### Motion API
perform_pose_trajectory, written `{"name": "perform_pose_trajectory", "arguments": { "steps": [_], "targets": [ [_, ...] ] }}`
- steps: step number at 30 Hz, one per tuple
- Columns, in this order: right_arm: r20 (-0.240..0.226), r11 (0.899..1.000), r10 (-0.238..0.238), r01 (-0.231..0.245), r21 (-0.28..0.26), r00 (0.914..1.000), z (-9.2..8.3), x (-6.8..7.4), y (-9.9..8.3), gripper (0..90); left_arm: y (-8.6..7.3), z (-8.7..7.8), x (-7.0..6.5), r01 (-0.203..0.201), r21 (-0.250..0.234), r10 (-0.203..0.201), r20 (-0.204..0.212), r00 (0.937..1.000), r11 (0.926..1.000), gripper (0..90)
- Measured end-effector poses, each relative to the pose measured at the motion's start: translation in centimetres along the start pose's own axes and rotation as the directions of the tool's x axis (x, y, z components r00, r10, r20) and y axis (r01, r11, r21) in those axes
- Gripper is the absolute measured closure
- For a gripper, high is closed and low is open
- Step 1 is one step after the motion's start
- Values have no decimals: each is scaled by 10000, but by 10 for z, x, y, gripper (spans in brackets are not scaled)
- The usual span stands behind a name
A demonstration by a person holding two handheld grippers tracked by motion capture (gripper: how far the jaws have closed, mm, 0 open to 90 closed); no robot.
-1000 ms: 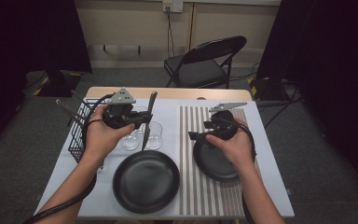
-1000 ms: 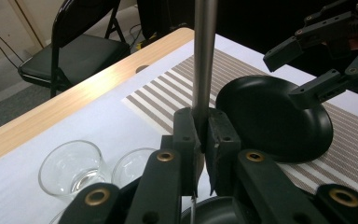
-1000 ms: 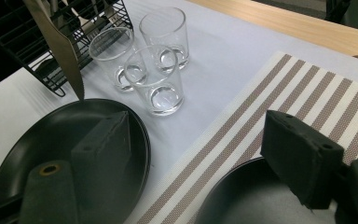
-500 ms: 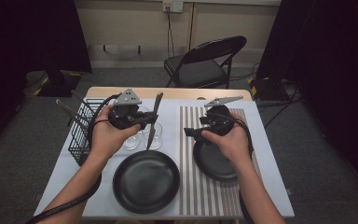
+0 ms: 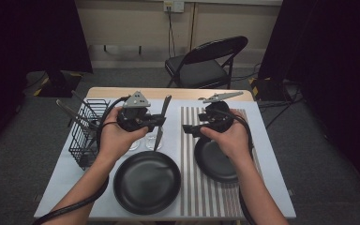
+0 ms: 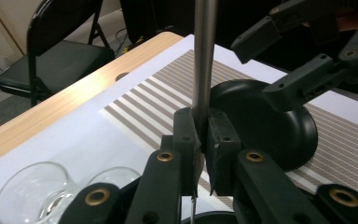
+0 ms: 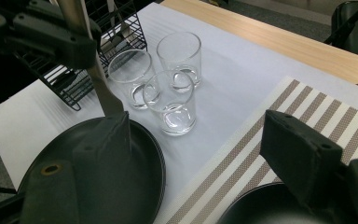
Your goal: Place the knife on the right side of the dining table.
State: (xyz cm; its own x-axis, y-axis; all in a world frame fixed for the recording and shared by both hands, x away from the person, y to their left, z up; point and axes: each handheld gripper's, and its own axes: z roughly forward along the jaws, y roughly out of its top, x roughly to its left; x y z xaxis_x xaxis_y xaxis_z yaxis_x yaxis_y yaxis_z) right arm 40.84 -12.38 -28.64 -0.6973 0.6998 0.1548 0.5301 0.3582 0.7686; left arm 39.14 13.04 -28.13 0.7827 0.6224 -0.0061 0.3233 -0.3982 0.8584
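Observation:
My left gripper (image 5: 161, 123) (image 6: 204, 136) is shut on a metal knife (image 5: 158, 138), held nearly upright above the glasses. The knife's handle (image 6: 204, 56) rises from the jaws and its blade (image 7: 103, 91) hangs down toward the large black plate (image 5: 146, 183) (image 7: 145, 154). My right gripper (image 5: 188, 129) (image 7: 200, 154) is open with nothing between its jaws. It hovers at the left edge of the small black plate (image 5: 215, 163) (image 6: 270, 126) and points toward the knife.
Three clear glasses (image 7: 170, 100) (image 5: 136, 143) stand behind the large plate. A black wire basket (image 5: 85, 132) (image 7: 116, 18) with utensils sits at the table's left. The small plate rests on a striped placemat (image 5: 187, 187). A folding chair (image 5: 206, 61) stands beyond the table.
My right gripper has risen slightly over the small plate. The left gripper and the knife have stayed nearly in place.

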Motion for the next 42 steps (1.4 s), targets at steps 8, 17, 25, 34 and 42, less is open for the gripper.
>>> {"name": "perform_pose_trajectory", "arguments": {
  "steps": [8,17,25,34,42],
  "targets": [
    [6,9999,-117,117,-108,9999,-5,1,6,239,2,8,-5,-30,33,29,92,10000,10000,836],
    [-18,9998,-113,112,-185,9999,-8,3,10,253,3,16,-8,-82,14,82,15,10000,10000,836],
    [-50,9996,-82,81,-259,10000,-10,2,14,253,3,21,-10,-107,-27,106,-82,9999,9999,836],
    [-54,9994,-84,82,-325,10000,-12,4,18,257,5,28,-14,-230,-36,230,-95,9997,9997,836],
    [21,9994,-132,133,-333,9999,-13,6,21,272,4,35,-19,-227,41,227,-3,9997,9997,836]
  ]
}}
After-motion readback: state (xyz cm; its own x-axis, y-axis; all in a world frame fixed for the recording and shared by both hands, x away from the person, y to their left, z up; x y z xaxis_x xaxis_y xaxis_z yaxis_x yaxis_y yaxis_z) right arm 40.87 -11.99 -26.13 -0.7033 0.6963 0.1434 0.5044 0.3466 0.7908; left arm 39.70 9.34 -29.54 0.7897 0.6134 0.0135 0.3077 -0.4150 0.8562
